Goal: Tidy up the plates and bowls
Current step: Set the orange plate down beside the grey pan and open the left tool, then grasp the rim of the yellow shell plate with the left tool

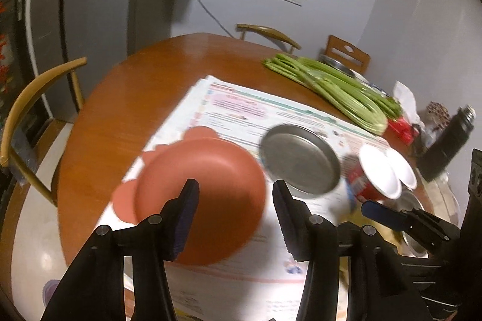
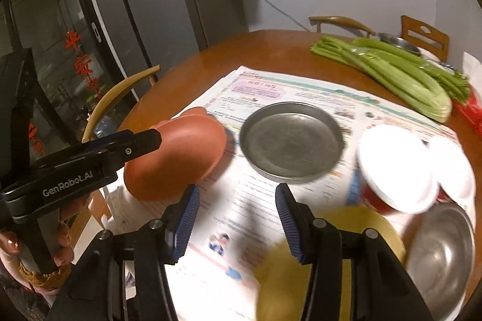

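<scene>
A terracotta plate (image 1: 208,191) lies on the newspaper (image 1: 241,116), over smaller terracotta pieces. My left gripper (image 1: 235,215) is open just above its near side; it also shows in the right wrist view (image 2: 150,140), over the plate (image 2: 180,158). A metal plate (image 1: 301,158) sits to the right of it (image 2: 290,140). Two white-lidded red bowls (image 2: 394,167) stand further right. A steel bowl (image 2: 439,254) and a yellow plate (image 2: 331,230) lie near my open, empty right gripper (image 2: 236,218).
Celery stalks (image 1: 328,86) lie at the back right of the round wooden table (image 1: 120,122). A black flask (image 1: 449,143) stands at the right. Chairs ring the table, one at the left (image 1: 33,110). A fridge stands behind.
</scene>
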`<control>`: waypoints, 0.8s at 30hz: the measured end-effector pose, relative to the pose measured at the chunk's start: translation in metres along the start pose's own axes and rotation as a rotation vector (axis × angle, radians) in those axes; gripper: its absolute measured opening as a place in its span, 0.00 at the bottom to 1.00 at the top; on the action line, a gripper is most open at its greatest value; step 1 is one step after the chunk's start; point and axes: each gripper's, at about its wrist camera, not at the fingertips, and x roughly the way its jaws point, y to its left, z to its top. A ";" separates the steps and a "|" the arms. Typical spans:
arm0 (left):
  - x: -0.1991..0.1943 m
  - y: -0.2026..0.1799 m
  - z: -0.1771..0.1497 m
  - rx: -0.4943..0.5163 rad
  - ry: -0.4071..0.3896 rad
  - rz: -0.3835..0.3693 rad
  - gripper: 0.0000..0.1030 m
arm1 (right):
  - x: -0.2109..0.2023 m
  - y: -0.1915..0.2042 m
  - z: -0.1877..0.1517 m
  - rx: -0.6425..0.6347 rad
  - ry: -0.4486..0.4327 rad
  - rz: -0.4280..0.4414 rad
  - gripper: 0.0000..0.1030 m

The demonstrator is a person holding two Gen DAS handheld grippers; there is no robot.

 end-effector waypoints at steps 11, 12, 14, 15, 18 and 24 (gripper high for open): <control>0.001 -0.053 -0.018 0.084 0.049 -0.058 0.51 | -0.049 -0.040 -0.039 0.092 -0.029 -0.071 0.51; 0.002 -0.058 -0.020 0.093 0.056 -0.061 0.51 | -0.052 -0.043 -0.043 0.096 -0.031 -0.075 0.51; 0.004 -0.065 -0.023 0.107 0.065 -0.065 0.51 | -0.056 -0.047 -0.050 0.100 -0.032 -0.092 0.51; 0.006 -0.069 -0.025 0.115 0.071 -0.066 0.51 | -0.058 -0.049 -0.054 0.094 -0.029 -0.108 0.51; 0.010 -0.076 -0.030 0.128 0.088 -0.066 0.51 | -0.063 -0.055 -0.064 0.106 -0.017 -0.117 0.51; 0.021 -0.090 -0.047 0.151 0.137 -0.072 0.51 | -0.068 -0.065 -0.083 0.119 0.006 -0.138 0.51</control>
